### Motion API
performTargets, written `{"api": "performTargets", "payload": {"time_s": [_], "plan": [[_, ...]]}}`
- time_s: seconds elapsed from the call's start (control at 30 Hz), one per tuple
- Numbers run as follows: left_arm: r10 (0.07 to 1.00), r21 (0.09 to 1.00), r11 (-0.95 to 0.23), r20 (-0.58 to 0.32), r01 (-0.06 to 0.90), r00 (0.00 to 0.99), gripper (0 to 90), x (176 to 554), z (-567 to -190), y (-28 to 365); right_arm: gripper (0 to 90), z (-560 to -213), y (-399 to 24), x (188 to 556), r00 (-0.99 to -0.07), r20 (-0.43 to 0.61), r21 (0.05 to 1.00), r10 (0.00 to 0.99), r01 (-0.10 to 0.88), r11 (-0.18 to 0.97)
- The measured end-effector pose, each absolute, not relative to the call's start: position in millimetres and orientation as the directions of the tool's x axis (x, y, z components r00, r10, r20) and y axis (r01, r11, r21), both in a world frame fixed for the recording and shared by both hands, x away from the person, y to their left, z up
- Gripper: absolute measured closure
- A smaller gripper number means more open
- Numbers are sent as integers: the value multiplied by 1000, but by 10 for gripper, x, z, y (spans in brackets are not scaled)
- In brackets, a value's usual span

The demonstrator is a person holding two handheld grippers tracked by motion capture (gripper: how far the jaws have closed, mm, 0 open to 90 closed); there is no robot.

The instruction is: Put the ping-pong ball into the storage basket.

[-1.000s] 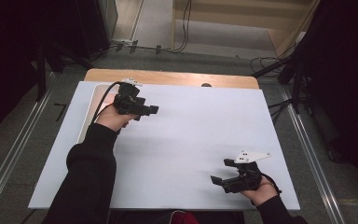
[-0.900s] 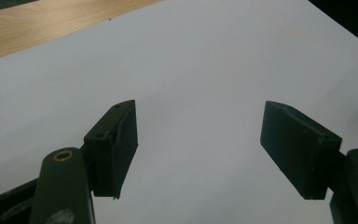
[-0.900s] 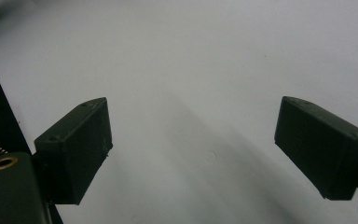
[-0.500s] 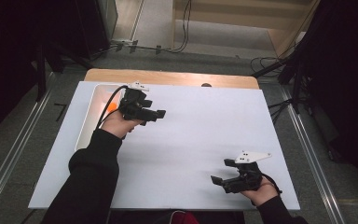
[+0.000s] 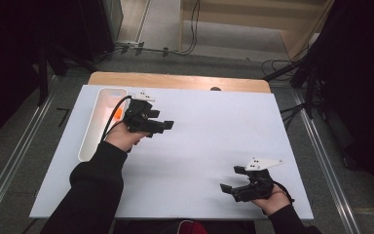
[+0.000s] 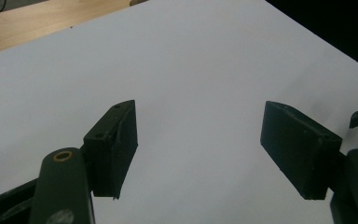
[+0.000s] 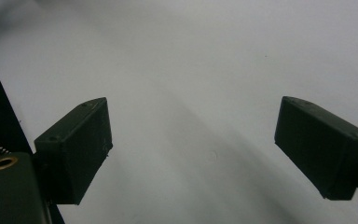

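Note:
My left gripper (image 5: 162,127) hovers over the left part of the white board (image 5: 209,131), just right of a long white tray (image 5: 88,144). Its jaws point right and stand open. In the left gripper view the left gripper (image 6: 198,149) has only bare white board between its black pads (image 6: 114,149). My right gripper (image 5: 230,179) rests near the board's front right corner, pointing left. The right gripper (image 7: 193,149) is open too, with nothing between its pads (image 7: 74,149).
The tray holds something orange (image 5: 119,114) near its far end. A strip of wooden tabletop (image 5: 175,80) shows behind the board. Cables lie on the floor (image 5: 190,46) beyond, and metal rails (image 5: 328,161) flank the table on both sides.
My left gripper has moved to the right, away from the tray and out over the board. The right gripper has stayed where it was.

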State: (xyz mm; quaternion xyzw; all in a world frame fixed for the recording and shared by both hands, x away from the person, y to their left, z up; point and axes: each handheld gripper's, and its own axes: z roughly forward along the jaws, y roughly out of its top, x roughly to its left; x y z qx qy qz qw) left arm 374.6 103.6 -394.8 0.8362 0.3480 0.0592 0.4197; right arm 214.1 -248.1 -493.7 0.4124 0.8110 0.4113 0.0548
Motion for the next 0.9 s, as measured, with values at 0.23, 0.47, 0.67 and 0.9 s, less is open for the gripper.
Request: {"api": "performTargets", "payload": {"time_s": [0.23, 0.47, 0.67, 0.9], "plan": [[624, 747, -419, -177, 517, 761, 278, 3655, -3976, 990, 97, -4936, -2484, 2140, -654, 253, 710, 712, 626, 323], [624, 751, -423, -164, 507, 764, 278, 3595, -4035, 964, 98, -4939, -2483, 2141, -654, 250, 712, 713, 624, 323], [616, 752, -430, -160, 500, 771, 278, 3534, -4083, 951, 98, -4939, -2482, 2141, -654, 250, 712, 714, 624, 323], [617, 753, -430, -158, 498, 771, 277, 3494, -4147, 979, 98, -4940, -2481, 2141, -654, 251, 711, 713, 625, 323]]}}
